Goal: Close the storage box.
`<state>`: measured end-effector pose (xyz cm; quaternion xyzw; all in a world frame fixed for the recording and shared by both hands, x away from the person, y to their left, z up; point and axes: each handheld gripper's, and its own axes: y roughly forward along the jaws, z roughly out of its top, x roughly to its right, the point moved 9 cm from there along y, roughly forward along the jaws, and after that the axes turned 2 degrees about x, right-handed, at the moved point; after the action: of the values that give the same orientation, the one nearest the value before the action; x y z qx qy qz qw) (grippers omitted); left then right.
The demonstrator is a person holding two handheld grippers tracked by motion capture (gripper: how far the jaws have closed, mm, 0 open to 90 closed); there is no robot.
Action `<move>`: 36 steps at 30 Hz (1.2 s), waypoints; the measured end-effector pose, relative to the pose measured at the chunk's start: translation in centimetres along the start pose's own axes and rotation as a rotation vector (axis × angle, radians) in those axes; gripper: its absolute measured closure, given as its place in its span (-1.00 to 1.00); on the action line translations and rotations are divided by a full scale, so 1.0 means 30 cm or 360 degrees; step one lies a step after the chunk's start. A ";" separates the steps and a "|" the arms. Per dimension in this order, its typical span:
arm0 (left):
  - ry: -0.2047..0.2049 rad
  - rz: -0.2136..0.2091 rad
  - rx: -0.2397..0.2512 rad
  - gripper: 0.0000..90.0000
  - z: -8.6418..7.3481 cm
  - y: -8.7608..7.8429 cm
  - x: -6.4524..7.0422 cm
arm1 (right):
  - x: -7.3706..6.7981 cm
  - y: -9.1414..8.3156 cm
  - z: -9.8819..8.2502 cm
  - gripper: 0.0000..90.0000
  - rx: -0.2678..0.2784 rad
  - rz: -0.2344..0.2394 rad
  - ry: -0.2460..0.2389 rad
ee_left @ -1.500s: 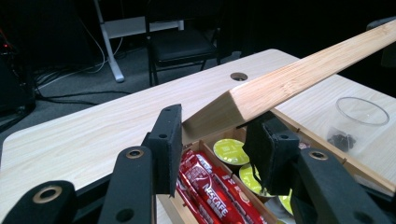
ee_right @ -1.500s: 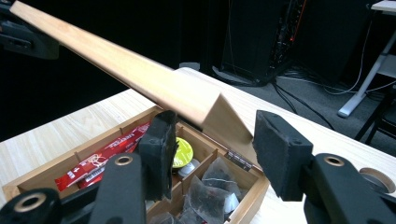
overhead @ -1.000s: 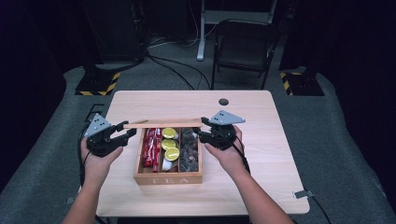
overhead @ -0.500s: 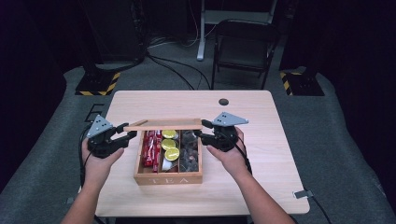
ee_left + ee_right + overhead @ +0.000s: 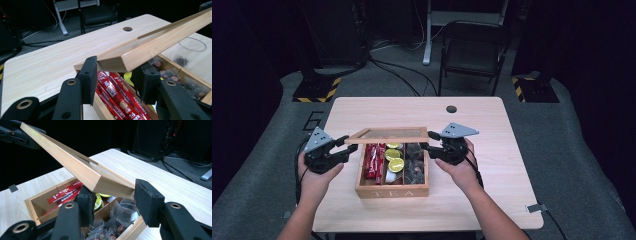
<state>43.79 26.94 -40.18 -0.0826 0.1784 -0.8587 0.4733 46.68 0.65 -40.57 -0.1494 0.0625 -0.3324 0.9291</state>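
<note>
Lid (image 5: 388, 135) of the wooden tea box (image 5: 393, 190) hangs level just above the box, its left corner between the jaws of the left claw (image 5: 115, 75) and its right corner between those of the right claw (image 5: 113, 195), both part-closed about the frame. It looks stiff, light and smooth, best pinched on the wooden rim, not the clear pane. Red sticks (image 5: 117, 92) read NESCAFE; the box front reads TEA.

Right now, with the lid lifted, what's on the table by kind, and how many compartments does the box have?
Wooden tea box: 1, with 3 compartments
Wooden lid with a clear pane: 1
Tongs: 2, left tongs and right tongs at the lid's ends
Total: 4
</note>
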 end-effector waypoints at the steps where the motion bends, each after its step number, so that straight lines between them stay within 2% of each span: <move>1: 0.0004 0.0007 0.0005 0.24 0.000 -0.001 0.000 | -0.001 0.000 -0.001 0.15 -0.0002 0.0000 0.0002; 10: 0.0024 -0.0003 -0.0015 0.24 -0.014 -0.009 0.008 | -0.009 -0.002 -0.012 0.15 -0.0014 -0.0015 0.0013; 13: 0.0024 0.0001 -0.0016 0.24 -0.020 -0.010 0.013 | -0.014 -0.004 -0.017 0.15 -0.0038 -0.0018 0.0014; 17: 0.0055 -0.0008 -0.0041 0.24 -0.039 -0.016 0.021 | -0.023 -0.012 -0.035 0.15 -0.0071 -0.0005 0.0013; 22: 0.0055 -0.0014 -0.0051 0.24 -0.061 -0.023 0.029 | -0.036 -0.018 -0.058 0.16 -0.0089 -0.0020 -0.0036; 24: 0.0048 -0.0016 -0.0044 0.24 -0.067 -0.026 0.032 | -0.038 -0.017 -0.062 0.16 -0.0074 -0.0025 -0.0059; 28: 0.0047 -0.0024 -0.0041 0.24 -0.081 -0.035 0.041 | -0.047 -0.021 -0.077 0.16 -0.0060 -0.0035 -0.0061; 29: 0.0056 -0.0025 -0.0046 0.24 -0.085 -0.037 0.043 | -0.053 -0.024 -0.084 0.16 -0.0067 -0.0038 -0.0041; 30: 0.0057 -0.0026 -0.0048 0.24 -0.089 -0.038 0.045 | -0.052 -0.025 -0.088 0.16 -0.0065 -0.0036 -0.0059; 36: 0.0055 -0.0022 -0.0041 0.23 -0.119 -0.042 0.056 | -0.064 -0.030 -0.116 0.16 -0.0062 -0.0030 -0.0053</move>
<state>40.79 26.95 -43.04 -0.0751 0.1972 -0.8609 0.4630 43.93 0.38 -43.56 -0.1736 0.0522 -0.3372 0.9238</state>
